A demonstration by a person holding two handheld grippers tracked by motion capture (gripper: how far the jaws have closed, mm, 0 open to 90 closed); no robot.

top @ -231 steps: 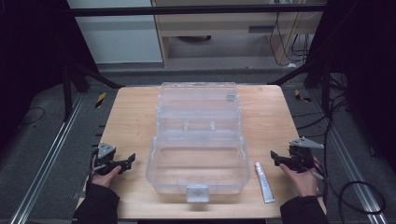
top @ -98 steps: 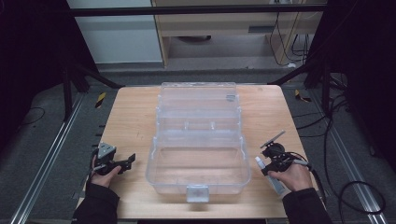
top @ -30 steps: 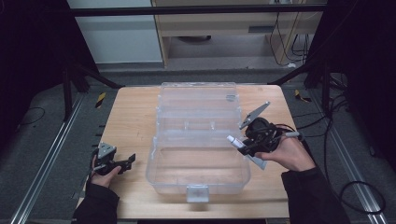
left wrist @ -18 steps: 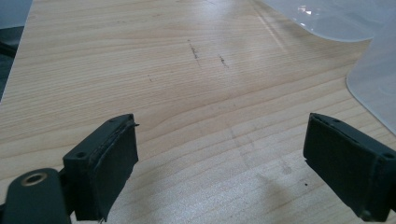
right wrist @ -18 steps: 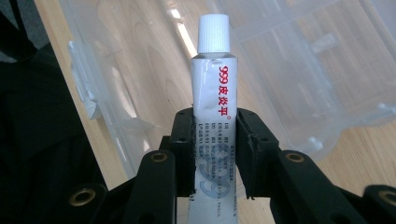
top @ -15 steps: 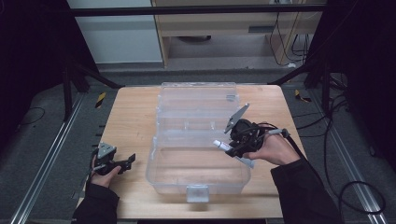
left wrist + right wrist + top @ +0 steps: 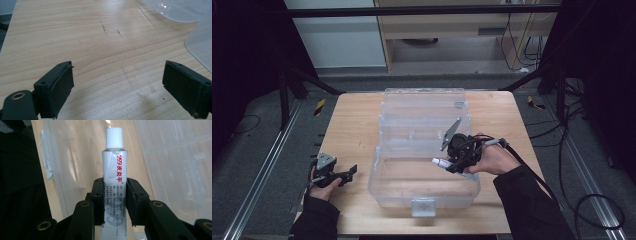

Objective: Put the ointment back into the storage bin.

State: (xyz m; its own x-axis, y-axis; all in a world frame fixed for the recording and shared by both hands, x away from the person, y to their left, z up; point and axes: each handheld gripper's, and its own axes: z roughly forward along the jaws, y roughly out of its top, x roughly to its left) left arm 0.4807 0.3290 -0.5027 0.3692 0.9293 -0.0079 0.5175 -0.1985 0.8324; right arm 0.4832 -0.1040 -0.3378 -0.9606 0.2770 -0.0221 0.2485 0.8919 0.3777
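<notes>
White tube (image 7: 114,182) carries red print "999" plus three red Chinese characters running lengthwise along its body; below that, small dark print, too fine to read, and part of a large pale blue figure near the bottom of the right gripper view. White ribbed screw cap on the far end.

Right gripper (image 7: 455,159) clamped on the tube, pads pressing both flat sides around mid-body; the cap end sticks out well past the jaw tips. In the high view the tube (image 7: 442,162) sits over the clear plastic organizer box (image 7: 422,192), above its front tray, on that tray's right side, cap pointing toward the table's left. Long axis roughly level, crosswise to the table, in line with the gripper jaws. Cannot tell if it touches the box floor.

Left gripper (image 7: 347,173) rests at the front left of the table, well apart from the box, jaws spread wide with nothing between them; left gripper view shows bare wood between the black pads (image 7: 58,87) and a clear box edge at upper right.

Surface: light wooden table (image 7: 349,125), visible grain, a few small dark scuffs. Box is open, lid laid back toward the far edge, white latch at the front. Around the table: grey carpeted floor, metal rails on both sides, black frame struts, black cables at right, yellow-black tape pieces on the floor, pale cabinet at the back. Dark sleeves on both forearms.
</notes>
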